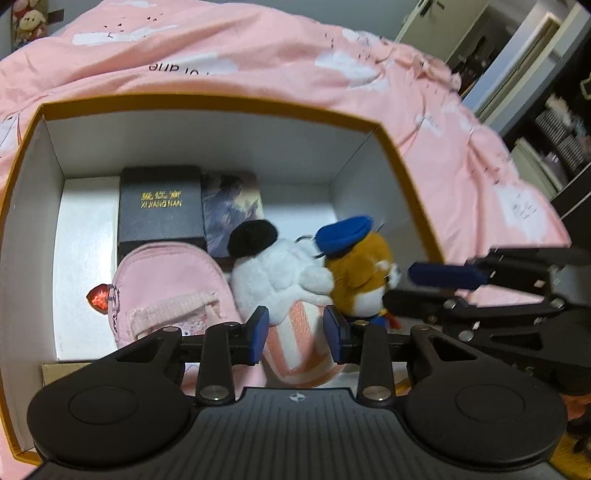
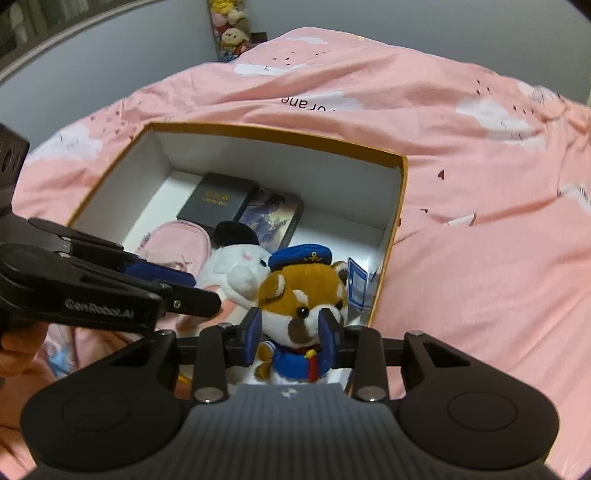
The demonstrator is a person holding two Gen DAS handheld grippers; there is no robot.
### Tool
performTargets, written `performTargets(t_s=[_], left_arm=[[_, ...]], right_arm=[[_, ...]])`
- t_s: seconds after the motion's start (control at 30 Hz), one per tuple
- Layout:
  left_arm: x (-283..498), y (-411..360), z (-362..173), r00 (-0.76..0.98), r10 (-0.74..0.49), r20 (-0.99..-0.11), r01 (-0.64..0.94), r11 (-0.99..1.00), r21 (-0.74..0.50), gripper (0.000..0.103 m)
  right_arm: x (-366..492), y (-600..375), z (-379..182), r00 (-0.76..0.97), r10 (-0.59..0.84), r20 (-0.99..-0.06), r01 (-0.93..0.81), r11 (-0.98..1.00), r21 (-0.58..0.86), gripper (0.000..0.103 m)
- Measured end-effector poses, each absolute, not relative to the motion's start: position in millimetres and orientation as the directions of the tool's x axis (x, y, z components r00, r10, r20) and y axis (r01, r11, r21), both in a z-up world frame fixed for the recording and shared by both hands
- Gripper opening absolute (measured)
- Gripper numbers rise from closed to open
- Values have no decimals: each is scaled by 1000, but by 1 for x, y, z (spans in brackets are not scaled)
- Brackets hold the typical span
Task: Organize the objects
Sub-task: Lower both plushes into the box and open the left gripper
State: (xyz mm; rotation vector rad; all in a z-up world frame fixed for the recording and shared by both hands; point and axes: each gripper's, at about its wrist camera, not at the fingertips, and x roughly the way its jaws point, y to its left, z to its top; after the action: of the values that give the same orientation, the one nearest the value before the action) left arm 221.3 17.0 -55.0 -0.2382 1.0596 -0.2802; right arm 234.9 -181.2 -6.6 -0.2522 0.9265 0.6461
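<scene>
An open box [image 1: 207, 101] with orange rim and white walls sits on a pink bed; it also shows in the right wrist view [image 2: 280, 134]. Inside lie a black case [image 1: 160, 205], a picture card [image 1: 231, 206], a pink pouch [image 1: 166, 291], a white plush [image 1: 280, 280] with a pink striped body, and a red-panda plush [image 2: 303, 295] in a blue cap. My left gripper [image 1: 297, 334] is over the box, its pads on either side of the white plush's striped body. My right gripper [image 2: 290, 336] has its pads against the panda plush's head.
The pink duvet [image 2: 461, 221] with white cloud prints surrounds the box. Stuffed toys [image 2: 232, 33] stand against the far wall. Shelves and a door [image 1: 535, 92] are off to the right of the bed. A paper tag [image 2: 356, 284] leans by the box's right wall.
</scene>
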Motion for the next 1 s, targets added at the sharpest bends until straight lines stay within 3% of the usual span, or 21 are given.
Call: performTargets(t_s=[0.17, 0.23, 0.33, 0.87, 1.0], left_arm=[[221, 8, -73, 401, -332, -854, 114, 943, -313, 36], [219, 6, -69, 424, -323, -846, 127, 946, -297, 36], [217, 9, -59, 474, -335, -814, 143, 942, -304, 36], [226, 5, -59, 536, -311, -785, 156, 950, -270, 35], [219, 7, -51, 560, -315, -766, 159, 949, -273, 35]], right_arm=[[240, -179, -11, 429, 405, -807, -640, 767, 45, 35], [243, -178, -14, 415, 403, -816, -645, 763, 48, 21], [246, -177, -19, 402, 403, -822, -657, 753, 47, 16], [257, -167, -37, 327, 360, -874, -615, 783, 93, 12], [252, -169, -31, 341, 372, -863, -616, 782, 94, 17]])
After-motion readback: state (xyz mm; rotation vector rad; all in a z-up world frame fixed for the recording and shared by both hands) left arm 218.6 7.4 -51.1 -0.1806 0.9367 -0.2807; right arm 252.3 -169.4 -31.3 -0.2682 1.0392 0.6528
